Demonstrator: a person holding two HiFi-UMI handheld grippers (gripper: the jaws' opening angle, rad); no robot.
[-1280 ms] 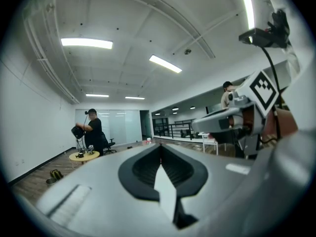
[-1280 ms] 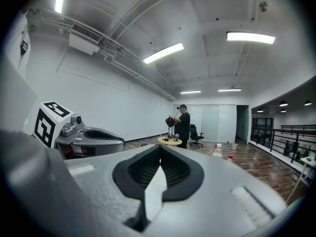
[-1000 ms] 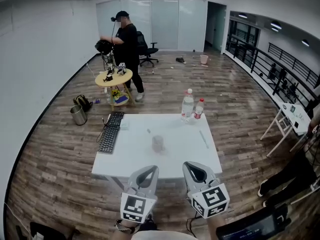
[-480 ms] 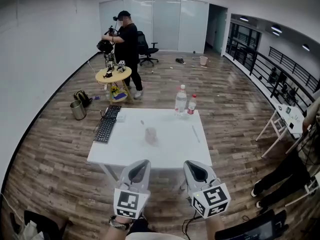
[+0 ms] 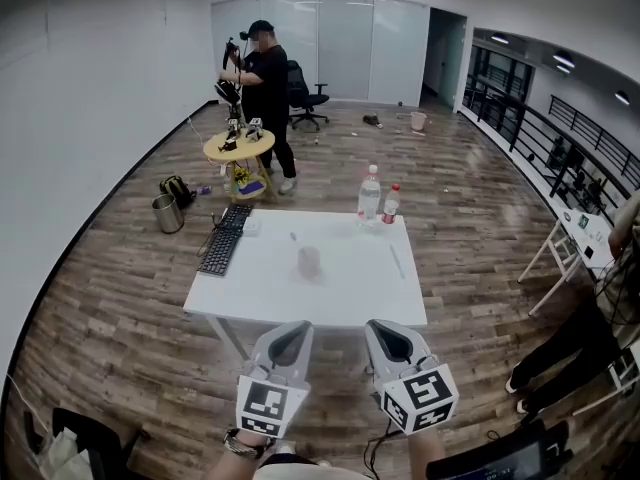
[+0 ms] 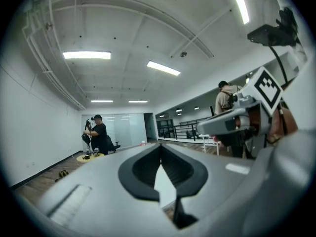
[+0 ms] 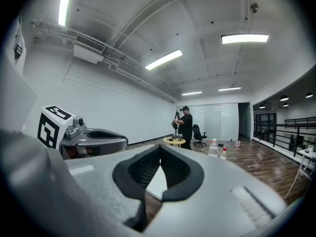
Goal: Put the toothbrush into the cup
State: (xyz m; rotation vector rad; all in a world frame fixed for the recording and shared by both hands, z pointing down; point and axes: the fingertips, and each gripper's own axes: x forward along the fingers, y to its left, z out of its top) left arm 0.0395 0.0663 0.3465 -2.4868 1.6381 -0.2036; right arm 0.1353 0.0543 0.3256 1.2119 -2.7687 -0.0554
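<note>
Table (image 5: pixel 330 293) white, mid frame. Keyboard (image 5: pixel 222 251) black, at table's left edge. Cup (image 5: pixel 309 260) pale grey, see-through. Toothbrush (image 5: pixel 396 261) whitish. Big bottle (image 5: pixel 369 196) clear; small bottle (image 5: pixel 391 204) had red cap and label. Floor (image 5: pixel 120 298) brown wood planks. Round table (image 5: pixel 239 146), upper left, yellow. Person (image 5: pixel 268 78) wore black. Left gripper (image 5: pixel 296 326) and right gripper (image 5: pixel 379 326) grey, jaws lined black, cubes bore black-and-white square markers.

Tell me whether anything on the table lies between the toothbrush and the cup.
Nothing visible does. The toothbrush lies right of the cup, with bare table between them. The bottles stand at the far edge and the keyboard along the left edge, both off that path.
</note>
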